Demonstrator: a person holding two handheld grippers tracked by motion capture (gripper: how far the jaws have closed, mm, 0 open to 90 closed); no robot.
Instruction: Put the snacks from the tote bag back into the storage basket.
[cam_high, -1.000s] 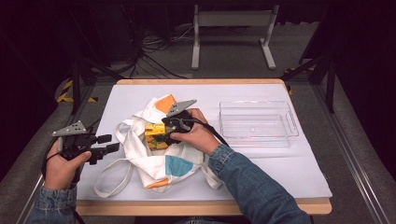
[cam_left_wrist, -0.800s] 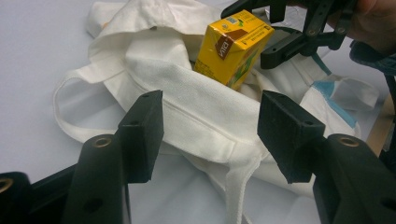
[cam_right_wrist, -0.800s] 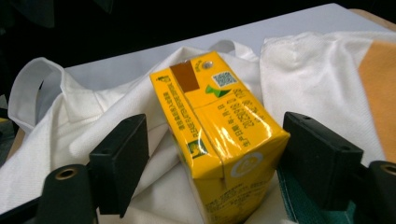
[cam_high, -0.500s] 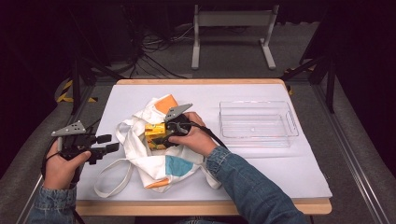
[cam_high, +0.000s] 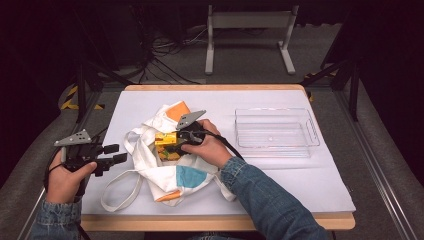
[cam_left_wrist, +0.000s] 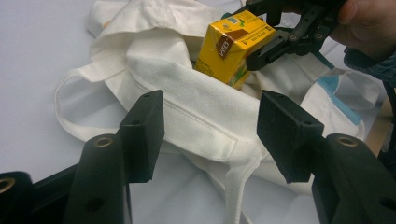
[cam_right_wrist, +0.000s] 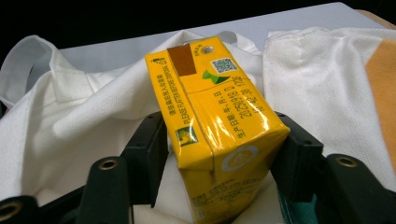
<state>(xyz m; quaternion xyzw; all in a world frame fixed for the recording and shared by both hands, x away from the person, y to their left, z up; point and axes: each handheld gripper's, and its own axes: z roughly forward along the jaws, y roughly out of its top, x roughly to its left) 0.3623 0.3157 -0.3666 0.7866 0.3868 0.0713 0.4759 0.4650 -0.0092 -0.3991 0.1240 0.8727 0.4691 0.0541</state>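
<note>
One yellow carton (cam_right_wrist: 215, 126) | in white bag (cam_high: 165, 170) | tray (cam_high: 276, 150) beside

bright, even light on the white table (cam_high: 300, 195), dark surroundings, glare on the yellow carton (cam_right_wrist: 219, 126)

Clear plastic tray (cam_high: 276, 133), well right.

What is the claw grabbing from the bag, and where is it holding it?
The right claw, whose jaws have just been closing, grips the yellow juice box by its two sides, over the white bag. The left claw holds nothing.
</note>
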